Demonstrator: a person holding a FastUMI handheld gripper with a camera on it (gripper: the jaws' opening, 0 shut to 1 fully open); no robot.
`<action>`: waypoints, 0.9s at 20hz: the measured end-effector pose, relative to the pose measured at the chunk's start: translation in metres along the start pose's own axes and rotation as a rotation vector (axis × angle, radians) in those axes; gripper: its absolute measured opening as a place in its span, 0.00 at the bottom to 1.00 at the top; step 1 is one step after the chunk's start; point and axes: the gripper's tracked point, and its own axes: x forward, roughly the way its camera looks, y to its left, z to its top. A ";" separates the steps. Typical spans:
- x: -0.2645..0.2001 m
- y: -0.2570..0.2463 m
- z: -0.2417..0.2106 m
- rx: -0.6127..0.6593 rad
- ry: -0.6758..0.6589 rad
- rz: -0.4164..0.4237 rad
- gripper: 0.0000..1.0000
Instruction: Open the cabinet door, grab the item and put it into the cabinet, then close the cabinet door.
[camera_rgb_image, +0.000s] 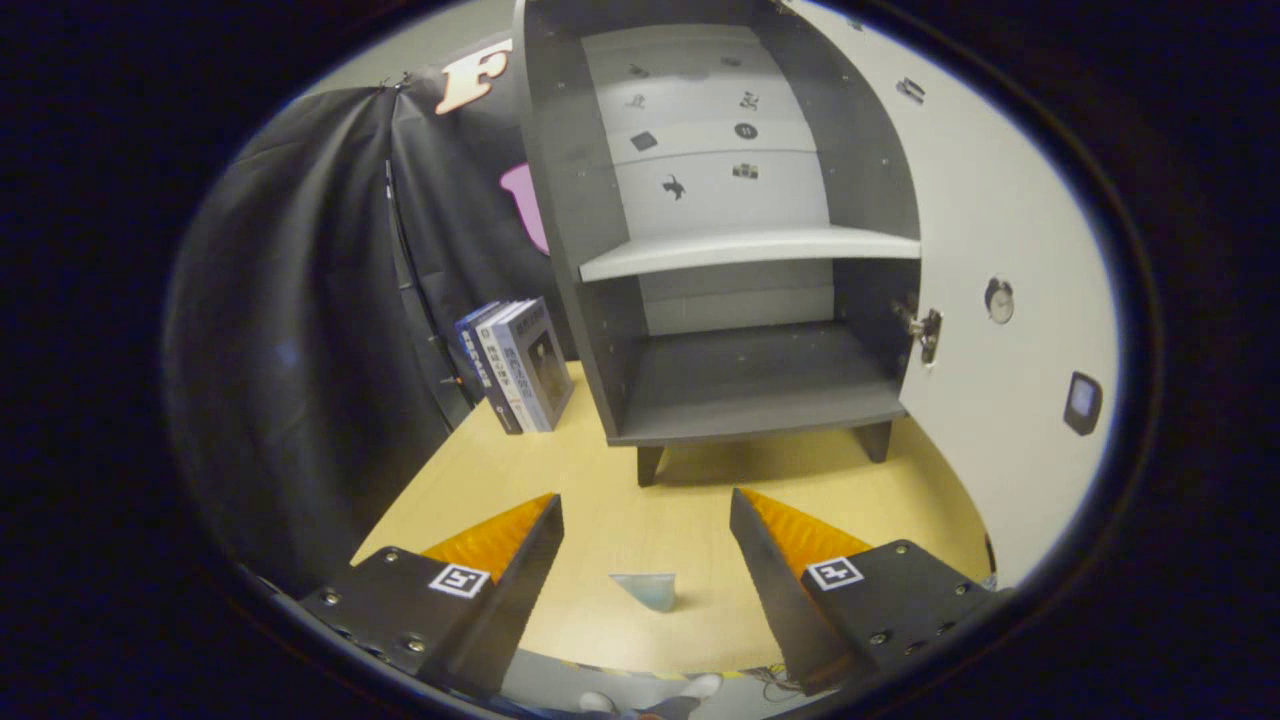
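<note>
Cabinet (740, 250) is the landmark: dark grey, on short legs, standing on a light wooden table (640, 500). Its door (1010, 300) is already swung wide to the cabinet's right side, pale inner face toward the camera, hinge (925, 330) visible at the cabinet's right wall. So the door-opening step looks done.

Inside the cabinet: one pale shelf (750, 250) about mid-height, and a dark bottom compartment (750, 385) beneath it. Both look bare. Small dark stickers dot the back panel above the shelf; too small to tell what they are.

The gripper (645, 530) is spread wide, nothing between its fingers pressed or pinched. It points toward the cabinet front, well back from it.

The item (648, 590), a small pale blue translucent piece, wedge-like, lies on the table in front of the cabinet, well apart from its legs, in the gap between the two fingers and close to the camera. Exact kind of thing cannot be told. The fingers are likely held open around it to line up a pinch; judged step: about to grab.

Left of the cabinet, a few books (515, 365) stand upright on the table, leaning slightly, close to the cabinet's left wall but apart from it. Not part of the task.

Remaining, by judgement: grab, place in the cabinet, close door.
</note>
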 end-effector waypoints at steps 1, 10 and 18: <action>0.010 0.000 -0.013 0.005 0.024 -0.005 0.99; 0.064 -0.003 -0.110 0.034 0.189 -0.031 0.98; 0.057 -0.003 -0.100 0.015 0.179 -0.036 0.57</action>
